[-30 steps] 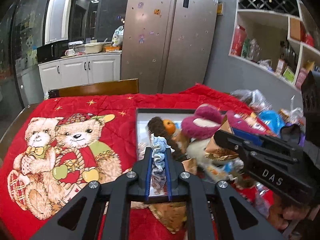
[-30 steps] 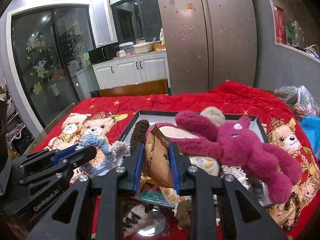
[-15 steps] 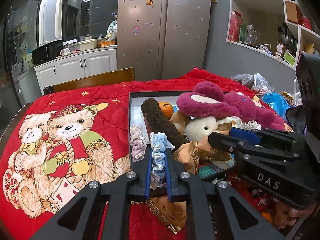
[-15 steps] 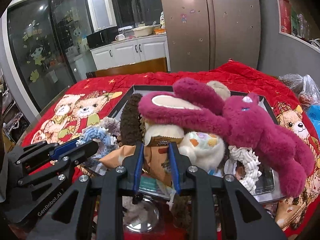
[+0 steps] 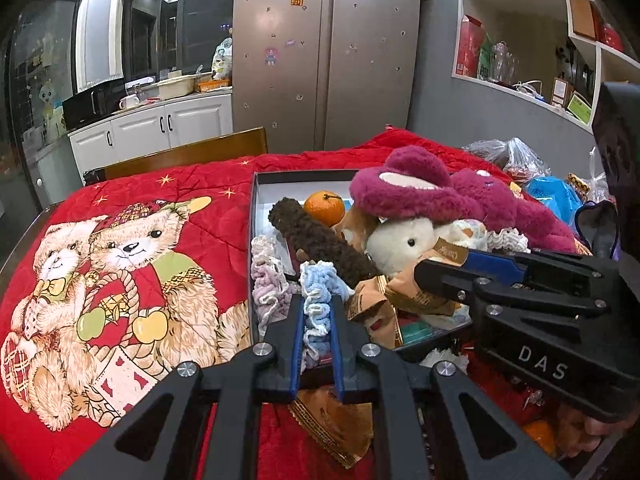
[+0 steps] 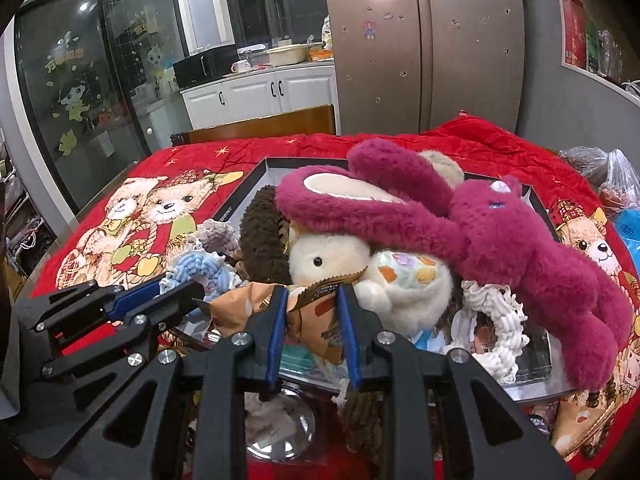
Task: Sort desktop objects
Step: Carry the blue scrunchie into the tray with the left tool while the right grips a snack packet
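My left gripper (image 5: 316, 304) is shut on a light blue knitted scrunchie (image 5: 318, 286) at the near left edge of a dark tray (image 5: 296, 176). It also shows in the right wrist view (image 6: 200, 270). My right gripper (image 6: 312, 294) is shut on a brown snack packet (image 6: 320, 312) over the tray's near edge. The tray holds a magenta plush rabbit (image 6: 480, 232), a white plush (image 6: 332, 256), a brown fuzzy roll (image 5: 320, 240) and an orange (image 5: 325, 208).
A red bear-print quilt (image 5: 120, 240) covers the table. A pale purple scrunchie (image 5: 268, 280) and a white scrunchie (image 6: 500, 320) lie in the tray. Plastic bags (image 5: 516, 160) sit at the far right. A round metal lid (image 6: 280, 432) lies below my right gripper.
Both grippers have moved down and forward over the tray, still holding the scrunchie and the packet. The plush toys look closer now.
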Demonstrator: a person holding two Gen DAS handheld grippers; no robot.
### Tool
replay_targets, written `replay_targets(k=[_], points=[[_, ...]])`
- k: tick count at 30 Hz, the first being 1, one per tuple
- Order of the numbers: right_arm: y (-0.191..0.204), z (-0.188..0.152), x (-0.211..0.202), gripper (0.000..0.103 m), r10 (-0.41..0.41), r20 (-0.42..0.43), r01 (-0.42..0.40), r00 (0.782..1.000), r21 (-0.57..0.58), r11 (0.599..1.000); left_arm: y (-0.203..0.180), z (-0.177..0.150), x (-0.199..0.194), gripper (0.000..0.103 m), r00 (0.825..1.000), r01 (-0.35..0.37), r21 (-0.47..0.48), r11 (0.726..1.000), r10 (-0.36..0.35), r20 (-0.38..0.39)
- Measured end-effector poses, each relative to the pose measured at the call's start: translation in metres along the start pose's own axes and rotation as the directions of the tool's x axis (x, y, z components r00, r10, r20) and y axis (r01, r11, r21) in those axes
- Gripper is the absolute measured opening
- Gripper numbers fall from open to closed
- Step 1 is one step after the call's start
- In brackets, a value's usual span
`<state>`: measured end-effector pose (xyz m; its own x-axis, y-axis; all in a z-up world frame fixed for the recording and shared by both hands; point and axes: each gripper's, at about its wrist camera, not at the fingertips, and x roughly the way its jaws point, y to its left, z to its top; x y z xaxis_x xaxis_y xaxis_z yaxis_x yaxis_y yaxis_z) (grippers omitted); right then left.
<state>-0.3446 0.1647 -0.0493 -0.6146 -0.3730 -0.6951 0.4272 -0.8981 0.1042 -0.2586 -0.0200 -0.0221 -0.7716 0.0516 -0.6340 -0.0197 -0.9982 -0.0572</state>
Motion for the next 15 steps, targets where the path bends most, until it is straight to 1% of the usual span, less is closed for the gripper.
replay_targets(k=[3,10,12,13,14,15], points=[[0.0011,-0.0004,-0.0004,0.026,-0.007,0.004,0.007,1.000,-0.004,1.000,-0.0023,-0.0005,-0.0004,0.013,1.000,-0.013,0.013,1.000,0.013,0.004],[0.0035,0.0004,-0.0009,0.027,-0.005,0.005,0.005,1.000,-0.006,1.000,-0.0010,-0.0007,0.0002,0.014,1.000,-0.012,0.008,1.000,0.011,0.006],[0.0032,0.0004,-0.0008,0.029,-0.003,0.005,0.003,1.000,-0.003,1.000,-0.0005,-0.0009,0.0013,0.020,1.000,-0.025,0.007,1.000,0.025,0.006],[0.0022,0.0002,-0.0008,0.029,-0.001,0.006,0.001,1.000,0.000,1.000,-0.0001,-0.0009,0.0020,0.031,0.999,-0.034,0.005,0.999,0.034,0.004],[0.0015,0.0005,-0.0005,0.034,0.006,0.003,-0.006,1.000,0.004,1.000,0.0005,-0.0009,0.0025,0.039,0.999,-0.049,-0.001,0.999,0.049,0.002],[-0.0001,0.0000,0.0003,0.039,0.018,-0.004,-0.018,1.000,0.012,1.000,0.0013,-0.0011,0.0026,0.040,0.999,-0.042,-0.007,0.999,0.042,0.002]])
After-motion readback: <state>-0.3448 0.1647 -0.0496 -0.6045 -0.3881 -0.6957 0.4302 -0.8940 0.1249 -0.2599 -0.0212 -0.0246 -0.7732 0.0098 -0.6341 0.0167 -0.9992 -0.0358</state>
